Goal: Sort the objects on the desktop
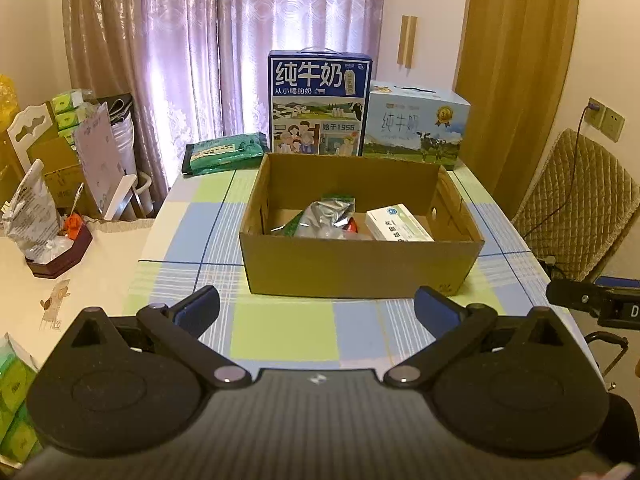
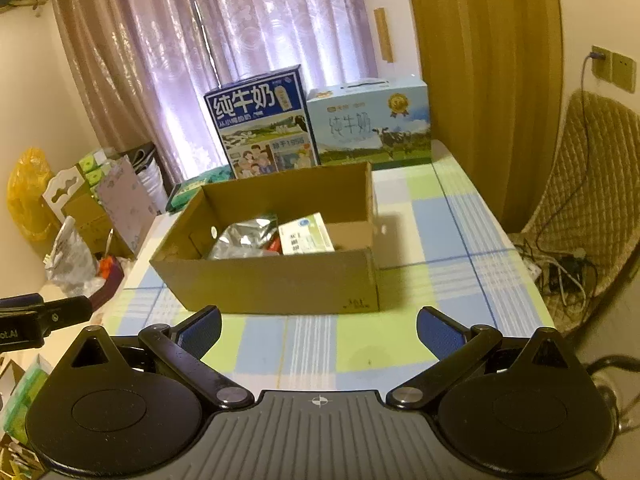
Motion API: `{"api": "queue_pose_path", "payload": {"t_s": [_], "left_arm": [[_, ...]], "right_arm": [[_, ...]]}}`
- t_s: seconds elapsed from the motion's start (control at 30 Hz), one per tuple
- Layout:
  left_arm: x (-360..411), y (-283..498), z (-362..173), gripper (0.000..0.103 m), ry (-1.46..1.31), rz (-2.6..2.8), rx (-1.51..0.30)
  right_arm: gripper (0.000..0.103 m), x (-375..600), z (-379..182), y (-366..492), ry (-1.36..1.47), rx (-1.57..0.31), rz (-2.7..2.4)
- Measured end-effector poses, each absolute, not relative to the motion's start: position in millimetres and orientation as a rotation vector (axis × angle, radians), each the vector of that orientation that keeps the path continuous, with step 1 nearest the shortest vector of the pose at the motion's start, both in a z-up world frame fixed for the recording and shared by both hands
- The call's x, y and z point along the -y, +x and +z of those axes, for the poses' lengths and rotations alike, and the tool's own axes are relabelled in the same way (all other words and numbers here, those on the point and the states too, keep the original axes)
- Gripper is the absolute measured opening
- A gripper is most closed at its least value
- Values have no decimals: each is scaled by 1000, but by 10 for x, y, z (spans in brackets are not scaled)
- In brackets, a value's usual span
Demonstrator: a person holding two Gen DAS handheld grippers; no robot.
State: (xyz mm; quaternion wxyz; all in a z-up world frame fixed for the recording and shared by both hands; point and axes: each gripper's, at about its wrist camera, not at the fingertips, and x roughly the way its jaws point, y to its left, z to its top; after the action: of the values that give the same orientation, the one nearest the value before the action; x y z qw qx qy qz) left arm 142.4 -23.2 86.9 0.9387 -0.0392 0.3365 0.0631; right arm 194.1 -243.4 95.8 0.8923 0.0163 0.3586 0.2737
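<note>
Cardboard box (image 1: pixel 360 268) sits mid-bench (image 1: pixel 280 332), at 12 o'clock from both hand-held grippers, holding a foil pouch (image 1: pixel 326 220) and a white carton (image 1: pixel 400 224). Left hand-held gripper (image 1: pixel 318 308) and right hand-held gripper (image 2: pixel 319 330) hover with fingers wide apart, gripping nothing.

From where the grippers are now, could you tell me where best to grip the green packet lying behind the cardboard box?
Probably the near long edge of the green packet, approached from the left of the cardboard box. The packet lies flat, with milk cartons crowding its right end. The open left gripper seems better placed.
</note>
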Motion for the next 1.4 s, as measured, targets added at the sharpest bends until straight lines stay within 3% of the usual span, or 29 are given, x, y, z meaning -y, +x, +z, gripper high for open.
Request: {"api": "queue_pose_path", "payload": {"t_s": [1.4], "left_arm": [[352, 1439, 709, 102, -78, 123, -723]], "right_arm": [[101, 2486, 878, 1870, 19, -787, 550]]}}
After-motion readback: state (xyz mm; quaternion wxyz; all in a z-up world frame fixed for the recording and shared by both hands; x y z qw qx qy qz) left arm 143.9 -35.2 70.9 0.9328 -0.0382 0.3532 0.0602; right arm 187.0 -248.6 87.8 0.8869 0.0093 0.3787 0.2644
